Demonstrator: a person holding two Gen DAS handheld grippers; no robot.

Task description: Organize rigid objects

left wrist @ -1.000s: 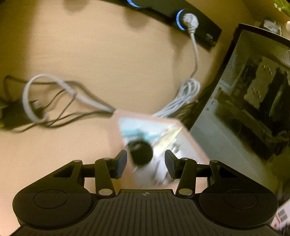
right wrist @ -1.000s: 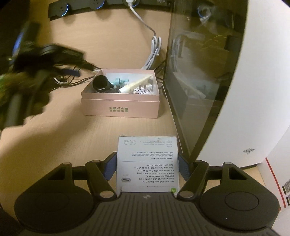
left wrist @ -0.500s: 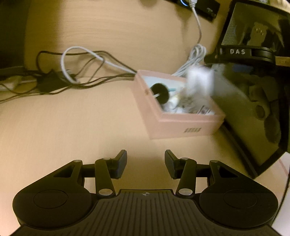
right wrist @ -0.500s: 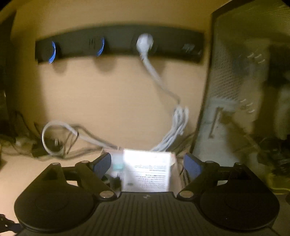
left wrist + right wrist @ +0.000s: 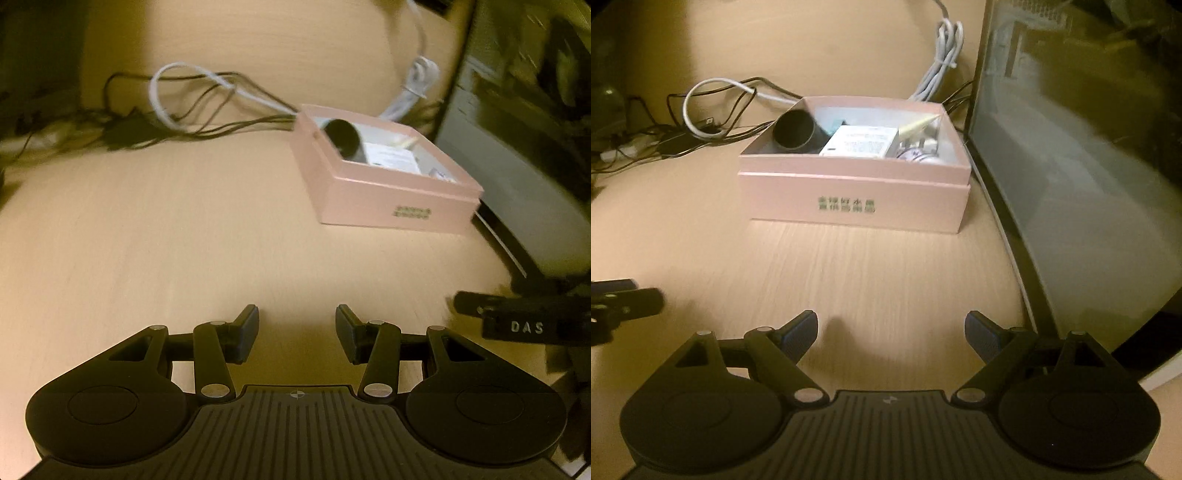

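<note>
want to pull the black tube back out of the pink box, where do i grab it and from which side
Grip the black tube by its open rim, coming down from above on the box's left-front corner. It lies tilted in the pink box with its mouth raised toward the front-left, clear of the white carton beside it. The open right gripper looks wide enough to span the rim, though one finger inside the mouth may be surer.

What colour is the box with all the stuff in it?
The box is pale pink with small green lettering on its front, clearest in the right wrist view.
</note>
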